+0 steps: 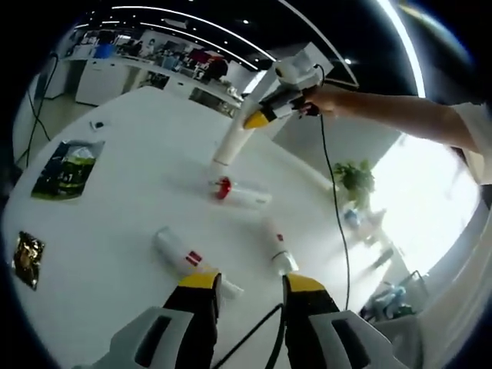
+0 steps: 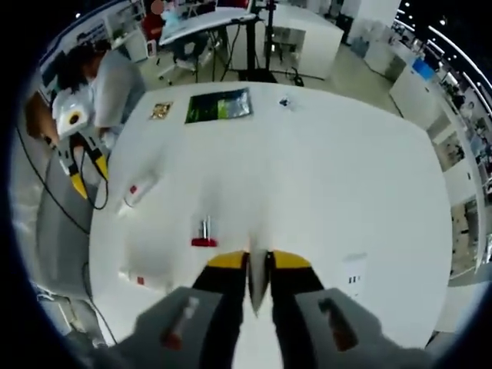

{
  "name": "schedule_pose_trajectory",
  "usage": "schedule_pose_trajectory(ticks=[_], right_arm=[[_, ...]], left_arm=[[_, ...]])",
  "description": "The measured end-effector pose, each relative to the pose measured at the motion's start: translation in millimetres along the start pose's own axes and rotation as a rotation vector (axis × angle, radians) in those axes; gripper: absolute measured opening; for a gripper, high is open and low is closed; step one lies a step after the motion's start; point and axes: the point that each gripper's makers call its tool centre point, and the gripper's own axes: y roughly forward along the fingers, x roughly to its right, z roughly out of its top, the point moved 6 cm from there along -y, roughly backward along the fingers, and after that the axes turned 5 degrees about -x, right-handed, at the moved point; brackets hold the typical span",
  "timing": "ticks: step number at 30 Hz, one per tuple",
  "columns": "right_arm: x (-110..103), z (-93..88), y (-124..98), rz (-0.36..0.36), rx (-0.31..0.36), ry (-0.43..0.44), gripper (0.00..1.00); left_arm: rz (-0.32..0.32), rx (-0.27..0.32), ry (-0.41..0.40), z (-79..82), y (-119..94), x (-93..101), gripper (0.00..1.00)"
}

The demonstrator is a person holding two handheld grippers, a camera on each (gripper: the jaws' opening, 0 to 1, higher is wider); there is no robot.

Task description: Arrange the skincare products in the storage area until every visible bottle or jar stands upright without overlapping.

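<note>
- Right now, in the left gripper view, your right gripper is clamped on the top end of a white tube, which hangs tilted with its lower end just above the white table.
- In the right gripper view the same tube shows as a thin white edge pinched between the yellow-tipped jaws, which stand nearly together.
- Your left gripper has its jaws apart with nothing between them; in the right gripper view it hovers off the table's edge.
- A red-capped bottle lies on its side just below the held tube.
- A white bottle with a red label lies flat, its end touching or just behind your left jaw.
- Another white tube lies on its side near your right jaw.
- Well apart from the bottles, a green packet and a small dark sachet lie flat near the table's edge.
</note>
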Motion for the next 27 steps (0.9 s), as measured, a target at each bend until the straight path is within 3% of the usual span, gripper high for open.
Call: schedule_pose_trajectory(ticks=[3, 7, 11, 14, 15, 16, 19, 23, 27], right_arm=[[1.9, -1.3, 0.7, -0.011, -0.024, -0.016, 0.13], [2.0, 2.5, 1.2, -0.004, -0.009, 0.002, 0.22], [0.4, 5.5, -0.9, -0.011, 0.002, -0.003, 0.24], [2.3, 6.3, -5.3, -0.022, 0.030, 0.015, 0.34], [3.3, 6.6, -7.6, -0.022, 0.049, 0.030, 0.38], [4.5, 7.9, -13.7, -0.017, 0.115, 0.116, 0.41], [8.9, 7.3, -31.7, -0.056, 0.213, 0.145, 0.44], [6.8, -0.3, -55.8, -0.130, 0.273, 0.148, 0.54], [0.0, -14.1, -67.4, -0.137, 0.316, 0.210, 0.59]], left_arm=[[-0.007, -0.010, 0.028, 1.5, 1.7, 3.7, 0.33], [-0.010, -0.004, 0.025, 2.7, 1.9, 3.6, 0.33], [-0.004, -0.014, 0.035, -0.7, 1.9, 3.0, 0.33], [-0.001, -0.030, 0.042, -4.6, 1.5, 1.4, 0.34], [0.002, -0.032, 0.045, -4.9, 0.9, 0.6, 0.34], [0.005, -0.033, 0.046, -5.4, -0.1, -0.6, 0.34], [0.009, -0.030, 0.044, -4.9, -1.5, -2.0, 0.35], [0.008, -0.034, 0.049, -5.5, -1.1, -2.1, 0.35], [0.000, -0.036, 0.060, -6.4, 0.1, 1.8, 0.35]])
